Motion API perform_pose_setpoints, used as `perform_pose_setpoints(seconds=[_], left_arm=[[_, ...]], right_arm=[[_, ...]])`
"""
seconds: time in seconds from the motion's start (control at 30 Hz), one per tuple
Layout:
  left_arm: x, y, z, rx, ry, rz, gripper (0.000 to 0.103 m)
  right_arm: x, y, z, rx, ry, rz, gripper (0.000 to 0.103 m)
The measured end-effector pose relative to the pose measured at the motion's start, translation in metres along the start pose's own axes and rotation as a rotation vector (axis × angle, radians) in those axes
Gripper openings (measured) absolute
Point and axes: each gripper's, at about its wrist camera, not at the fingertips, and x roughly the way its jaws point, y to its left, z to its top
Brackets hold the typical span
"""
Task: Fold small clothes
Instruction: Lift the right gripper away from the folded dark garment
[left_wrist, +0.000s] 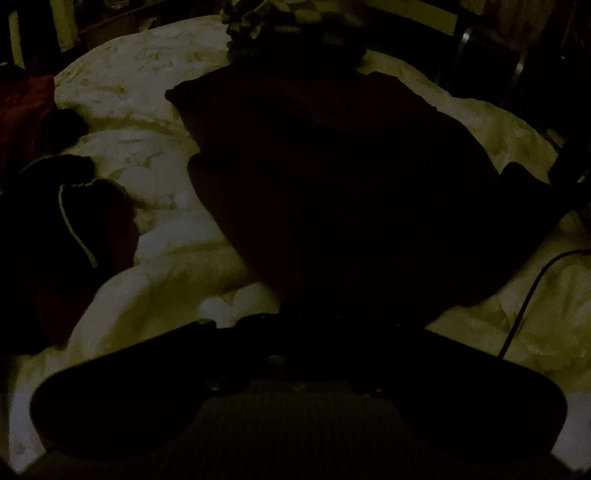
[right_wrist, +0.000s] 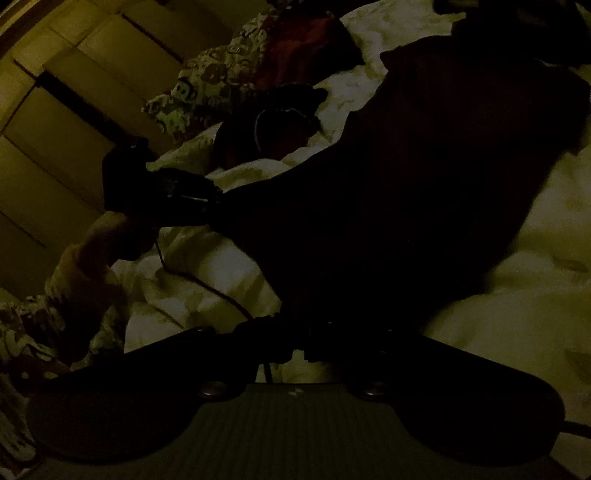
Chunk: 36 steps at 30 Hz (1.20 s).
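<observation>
A dark garment (left_wrist: 332, 184) lies spread over the white bedding (left_wrist: 147, 92), too dim to show detail. In the left wrist view its near edge runs into my left gripper (left_wrist: 306, 321), whose fingers are shut on the cloth. The right wrist view shows the same dark garment (right_wrist: 424, 184) stretching up and right from my right gripper (right_wrist: 299, 328), also shut on its near edge. My left gripper (right_wrist: 218, 206) appears there too, pinching the garment's left corner, held by a hand (right_wrist: 107, 236) with a patterned sleeve (right_wrist: 37, 325).
A dark piece with a white drawstring (left_wrist: 74, 221) and red cloth (left_wrist: 26, 110) lie left on the bed. Patterned fabric (right_wrist: 207, 85) and more red cloth (right_wrist: 306, 40) sit at the far side. A cable (left_wrist: 528, 288) crosses the bedding. Pale panelled furniture (right_wrist: 55, 110) stands beside the bed.
</observation>
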Motion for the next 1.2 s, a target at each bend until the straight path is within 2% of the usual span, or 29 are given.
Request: perform_pose_setpoints(seconds=[0.17,0.27,0.4,0.5,0.63,0.7,0.77,0.87,0.93,1.0,1.07,1.13,1.2], left_arm=[[0.003,0.011,0.011,-0.027,-0.013,-0.016,0.007],[0.006,0.021,0.022,-0.062,-0.031,-0.046,0.007],[0.017,0.037,0.045,-0.069,-0.051,0.002,0.007],[0.025,0.061,0.074,-0.125,-0.096,-0.023,0.007],[0.041,0.095,0.123,-0.19,-0.153,0.006,0.007],[0.056,0.111,0.152,-0.226,-0.169,-0.004,0.007],[0.077,0.127,0.181,-0.269,-0.17,-0.001,0.007],[0.118,0.142,0.222,-0.294,-0.158,0.033,0.007],[0.141,0.152,0.245,-0.317,-0.16,0.029,0.007],[0.161,0.16,0.263,-0.33,-0.148,0.026,0.007],[0.179,0.169,0.274,-0.352,-0.136,0.054,0.009],[0.19,0.182,0.277,-0.404,-0.161,0.058,0.009],[0.2,0.194,0.276,-0.461,-0.176,0.037,0.009]], right_arm=[[-0.006,-0.021,0.006,0.117,-0.05,0.073,0.01],[-0.009,-0.032,0.013,0.144,-0.072,0.065,0.01],[-0.018,-0.053,0.031,0.22,-0.135,0.09,0.01],[-0.027,-0.076,0.05,0.29,-0.199,0.085,0.01],[-0.042,-0.116,0.089,0.392,-0.318,0.082,0.01],[-0.049,-0.139,0.11,0.447,-0.374,0.075,0.01],[-0.053,-0.161,0.133,0.469,-0.423,0.026,0.01],[-0.049,-0.19,0.163,0.496,-0.454,-0.055,0.009],[-0.044,-0.21,0.176,0.513,-0.483,-0.105,0.009],[-0.042,-0.23,0.187,0.518,-0.506,-0.119,0.009],[-0.04,-0.247,0.193,0.55,-0.516,-0.136,0.009],[-0.034,-0.258,0.197,0.546,-0.503,-0.186,0.011],[-0.029,-0.259,0.201,0.466,-0.489,-0.231,0.013]])
